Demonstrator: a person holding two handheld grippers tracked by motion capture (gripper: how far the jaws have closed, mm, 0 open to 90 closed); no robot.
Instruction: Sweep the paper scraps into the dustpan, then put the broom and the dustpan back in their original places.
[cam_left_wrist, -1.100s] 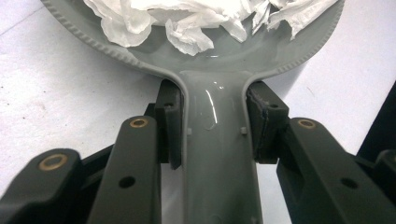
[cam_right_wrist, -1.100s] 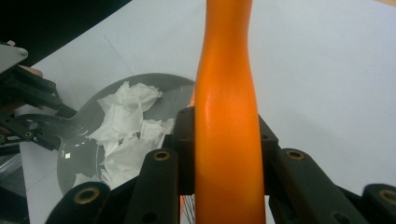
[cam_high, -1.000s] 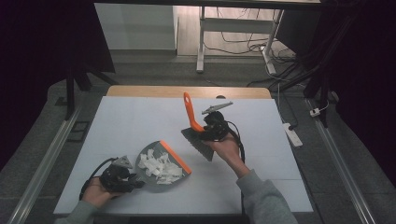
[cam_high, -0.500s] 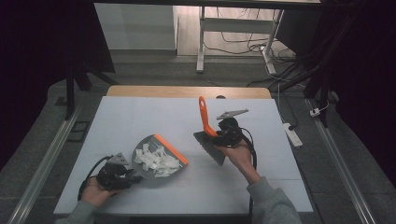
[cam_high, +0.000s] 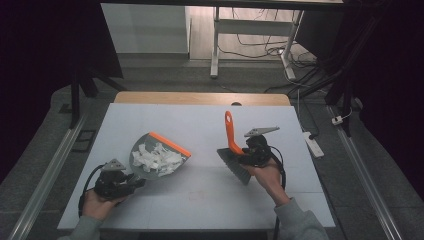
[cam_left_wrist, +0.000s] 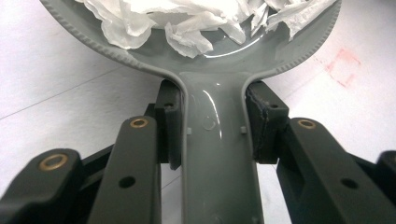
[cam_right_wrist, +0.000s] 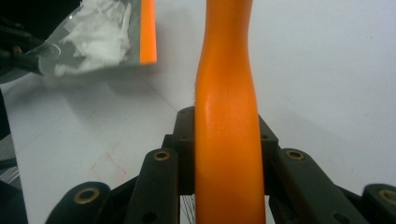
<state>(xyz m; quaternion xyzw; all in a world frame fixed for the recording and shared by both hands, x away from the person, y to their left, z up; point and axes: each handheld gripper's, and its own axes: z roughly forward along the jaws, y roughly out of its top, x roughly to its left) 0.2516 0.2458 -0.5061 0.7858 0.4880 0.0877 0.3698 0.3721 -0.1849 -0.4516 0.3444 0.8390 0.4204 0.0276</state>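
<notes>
A grey dustpan with an orange lip holds a heap of white paper scraps at the table's front left. My left gripper is shut on the dustpan's grey handle, pads pressing both sides. My right gripper is shut on the orange handle of a hand brush, whose dark bristles point down at the table right of the centre. In the right gripper view the dustpan lies off to the upper left, apart from the brush.
The white table has a wooden strip along its far edge. A faint red mark sits on the surface near the dustpan. A power strip lies on the floor to the right, with metal rails on both sides.
My right hand has carried the brush rightward and toward the front, away from the dustpan. The left hand and the dustpan have stayed in place.
</notes>
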